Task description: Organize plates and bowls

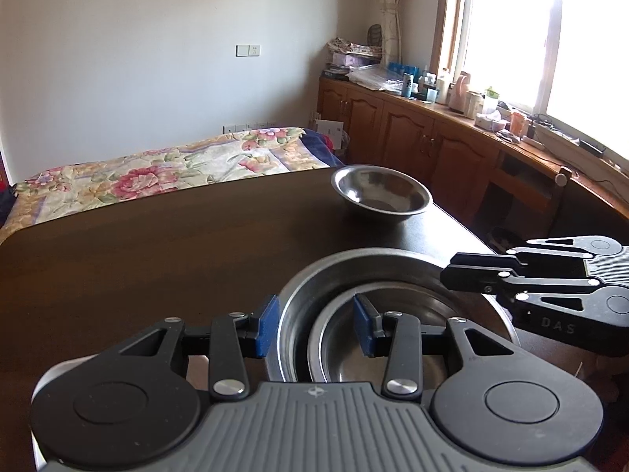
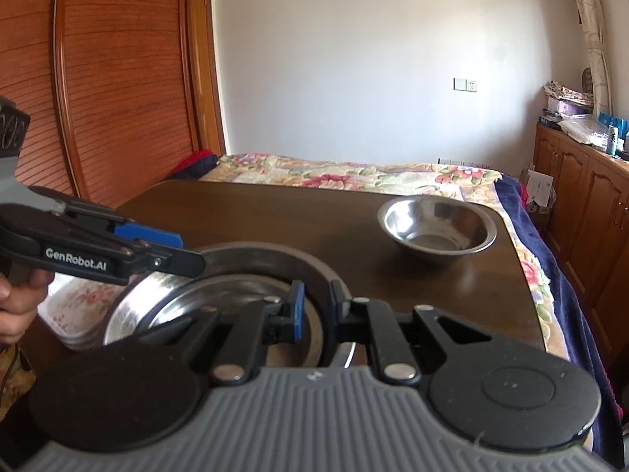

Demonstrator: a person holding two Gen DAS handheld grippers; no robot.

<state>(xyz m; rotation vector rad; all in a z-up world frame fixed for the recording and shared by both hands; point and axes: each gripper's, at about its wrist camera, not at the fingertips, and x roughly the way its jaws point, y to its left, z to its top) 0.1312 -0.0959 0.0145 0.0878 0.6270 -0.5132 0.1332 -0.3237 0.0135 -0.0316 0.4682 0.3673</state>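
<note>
Lower centre of the left wrist view: left gripper (image 1: 316, 324), blue pads apart, straddling the near wall of the big bowl (image 1: 468, 275); one pad outside the rim, the other inside. A smaller bowl, the inner bowl (image 1: 393, 358), is nested in it. Right gripper (image 1: 448, 275) enters from the right edge and reaches the big bowl's right rim; cannot tell its grip from here. Small bowl (image 1: 381, 193) sits alone, upper centre-right, near the counter (image 1: 157, 255) far edge. Bed (image 1: 165, 167) behind.

Lower centre of the right wrist view: right gripper (image 2: 314, 308), fingers close together, clamped on the big bowl (image 2: 251, 255) rim. Inner bowl (image 2: 188, 299) is inside it. Left gripper (image 2: 188, 255) comes in from the left edge over the opposite rim, a hand (image 2: 17, 306) behind it. Small bowl (image 2: 436, 230) at right centre on the counter (image 2: 275, 216), well apart from the big bowl. Flowered plates (image 2: 74, 310) lie stacked at lower left, partly hidden under the big bowl.
</note>
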